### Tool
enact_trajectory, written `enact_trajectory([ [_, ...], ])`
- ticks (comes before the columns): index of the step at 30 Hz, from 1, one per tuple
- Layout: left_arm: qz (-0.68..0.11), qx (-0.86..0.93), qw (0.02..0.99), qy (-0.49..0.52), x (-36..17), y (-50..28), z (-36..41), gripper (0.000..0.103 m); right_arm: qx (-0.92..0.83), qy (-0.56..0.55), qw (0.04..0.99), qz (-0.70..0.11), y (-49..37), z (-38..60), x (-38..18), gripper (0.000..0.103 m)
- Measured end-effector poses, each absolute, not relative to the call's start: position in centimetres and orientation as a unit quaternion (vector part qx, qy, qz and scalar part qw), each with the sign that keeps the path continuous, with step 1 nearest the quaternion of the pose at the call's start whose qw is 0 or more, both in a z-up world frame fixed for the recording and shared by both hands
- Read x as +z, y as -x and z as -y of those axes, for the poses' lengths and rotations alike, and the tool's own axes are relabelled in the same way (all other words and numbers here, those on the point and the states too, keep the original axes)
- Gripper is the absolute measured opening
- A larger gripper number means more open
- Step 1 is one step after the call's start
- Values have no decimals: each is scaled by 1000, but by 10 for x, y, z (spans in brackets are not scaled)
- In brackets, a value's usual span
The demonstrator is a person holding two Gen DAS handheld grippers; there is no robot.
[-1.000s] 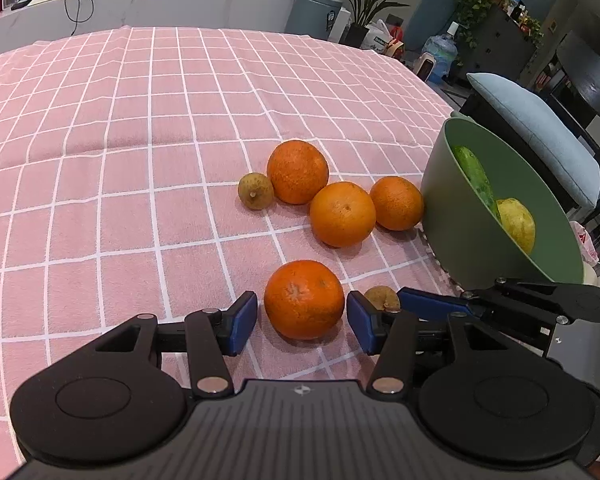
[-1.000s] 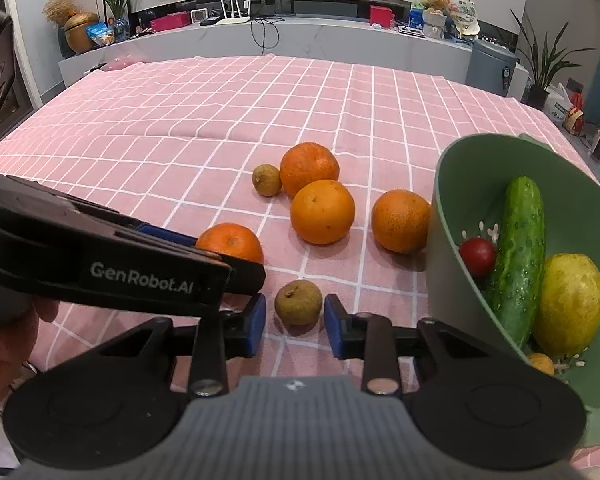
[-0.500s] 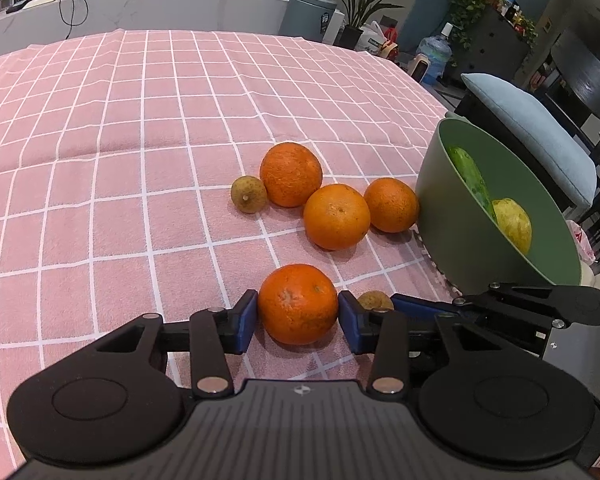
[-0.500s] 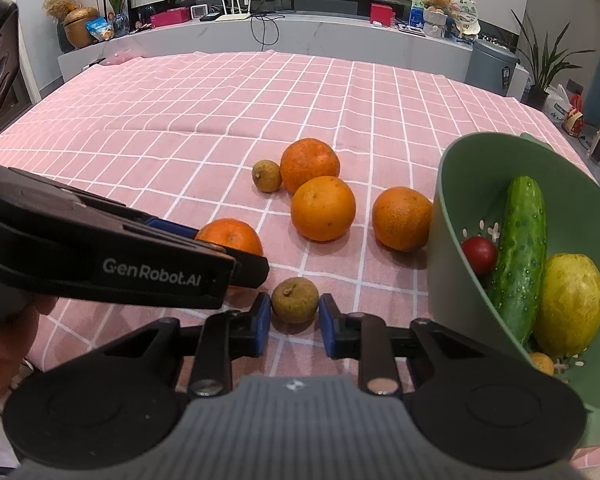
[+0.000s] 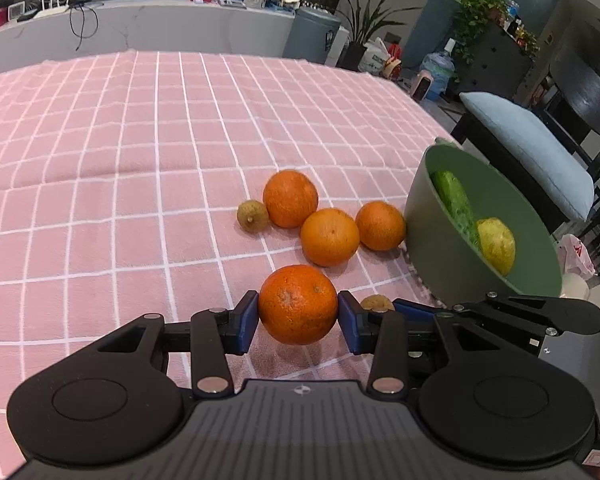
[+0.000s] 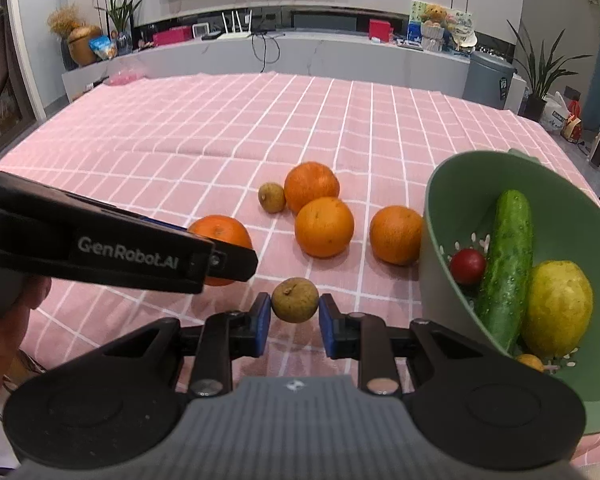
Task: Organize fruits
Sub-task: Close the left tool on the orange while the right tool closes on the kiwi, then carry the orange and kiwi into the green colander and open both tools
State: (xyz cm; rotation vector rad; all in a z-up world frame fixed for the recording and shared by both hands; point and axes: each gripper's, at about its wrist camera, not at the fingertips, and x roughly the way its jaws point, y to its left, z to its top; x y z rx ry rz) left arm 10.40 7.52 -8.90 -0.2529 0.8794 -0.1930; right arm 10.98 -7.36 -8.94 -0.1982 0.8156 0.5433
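Note:
My left gripper is shut on an orange and holds it just above the pink checked cloth. My right gripper is shut on a small brown longan, lifted a little off the cloth. Three more oranges and a second longan lie in a cluster ahead. The green colander bowl stands at the right and holds a cucumber, a yellow-green fruit and a red tomato. The left gripper's body crosses the right wrist view.
The pink checked tablecloth covers the table. Its right edge runs just past the bowl, with a cushioned bench beyond. A white counter with clutter runs along the far side.
Both grippers closed onto their fruit, the left on the orange and the right on the longan, and both lifted slightly. The rest of the fruit has not moved.

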Motion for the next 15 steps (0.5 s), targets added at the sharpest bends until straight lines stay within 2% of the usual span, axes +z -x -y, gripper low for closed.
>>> enact_trajectory([
  [15,-390,-84,910,115,-39,-92,-58,47,243,61,909,-333,-96,111,-28,22],
])
